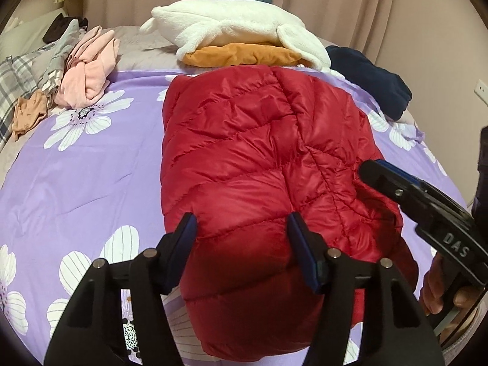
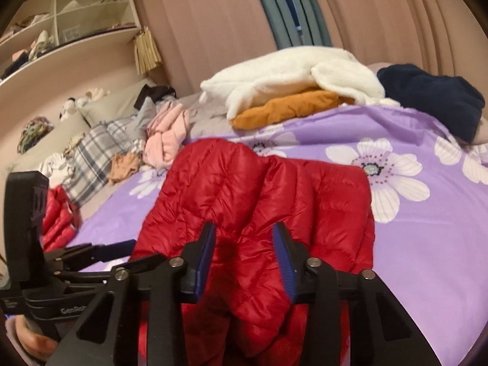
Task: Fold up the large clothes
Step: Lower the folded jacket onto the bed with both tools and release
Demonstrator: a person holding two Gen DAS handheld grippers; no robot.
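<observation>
A red quilted puffer jacket [image 1: 259, 152] lies folded lengthwise on the purple flowered bed cover [image 1: 91, 167]. My left gripper [image 1: 241, 244] clamps the jacket's near end, and puffy fabric fills the gap between its blue pads. In the right wrist view my right gripper [image 2: 244, 253] pinches a raised, bunched fold of the same jacket [image 2: 244, 189] at its near edge. The left gripper's finger [image 2: 116, 248] shows at the left of that view, against the jacket's side. The jacket's near hem is hidden under both grippers.
A white fleece [image 1: 231, 27] on an orange garment [image 1: 241, 56] lies at the far side, with a navy garment [image 1: 369, 76] to their right. Pink clothes [image 1: 88, 70] and a plaid pillow [image 1: 12, 82] sit far left. Shelves [image 2: 76, 15] and curtains stand behind.
</observation>
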